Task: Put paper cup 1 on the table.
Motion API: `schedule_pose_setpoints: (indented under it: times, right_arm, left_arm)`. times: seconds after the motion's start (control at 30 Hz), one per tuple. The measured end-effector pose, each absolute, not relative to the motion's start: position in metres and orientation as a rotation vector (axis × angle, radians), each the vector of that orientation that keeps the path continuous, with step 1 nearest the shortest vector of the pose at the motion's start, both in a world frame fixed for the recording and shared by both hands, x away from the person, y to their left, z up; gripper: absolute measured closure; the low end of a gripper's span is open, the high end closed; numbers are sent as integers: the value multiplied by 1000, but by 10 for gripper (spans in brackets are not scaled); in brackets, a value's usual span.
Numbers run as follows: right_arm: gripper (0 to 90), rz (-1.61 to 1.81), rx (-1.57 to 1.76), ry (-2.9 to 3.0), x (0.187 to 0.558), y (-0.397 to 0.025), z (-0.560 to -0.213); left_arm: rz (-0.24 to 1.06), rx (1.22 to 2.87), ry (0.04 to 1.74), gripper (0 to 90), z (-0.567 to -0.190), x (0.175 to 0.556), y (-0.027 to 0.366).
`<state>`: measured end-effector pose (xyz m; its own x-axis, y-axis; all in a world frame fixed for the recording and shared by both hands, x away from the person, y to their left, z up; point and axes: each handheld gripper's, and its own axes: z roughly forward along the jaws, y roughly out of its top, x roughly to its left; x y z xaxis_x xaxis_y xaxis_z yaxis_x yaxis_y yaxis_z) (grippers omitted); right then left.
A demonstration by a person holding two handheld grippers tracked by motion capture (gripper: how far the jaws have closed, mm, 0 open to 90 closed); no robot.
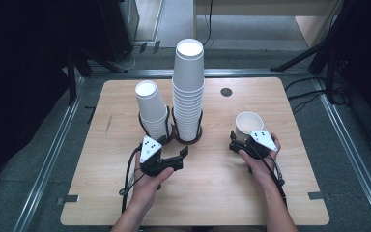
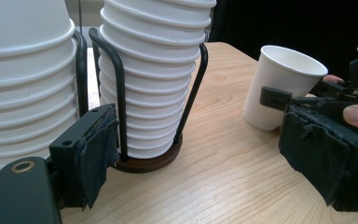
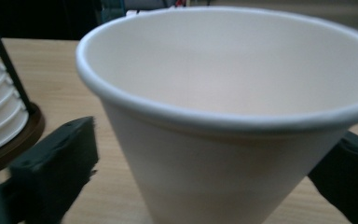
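A: While the single paper cup (image 1: 249, 124) stands upright at the table's (image 1: 212, 193) right, why flank it?
B: The right gripper (image 1: 244, 143) straddles it, jaws open, apparently ready to clamp. The left gripper (image 1: 171, 153), jaws open and empty, waits near the stacked cups (image 1: 189, 92).

Bright even overhead light on the table (image 1: 212, 193), dark surroundings, soft shadows, close cup (image 3: 223, 116) slightly blurred
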<state>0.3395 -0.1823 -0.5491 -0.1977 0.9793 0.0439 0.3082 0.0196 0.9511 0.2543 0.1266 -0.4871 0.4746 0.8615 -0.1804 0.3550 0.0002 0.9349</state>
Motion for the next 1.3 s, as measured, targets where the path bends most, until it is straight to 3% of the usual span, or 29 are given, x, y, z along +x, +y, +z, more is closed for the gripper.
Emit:
schedule_pose_setpoints:
  times: [0.53, 1.3]
  right_arm:
    - [0, 1309, 1367, 1618, 316, -191, -533]
    - [0, 1349, 1265, 1676, 292, -192, -494]
  left_arm:
    - [598, 1569, 1079, 126, -479, 258, 118]
    - [705, 1495, 1052, 101, -434, 286, 111]
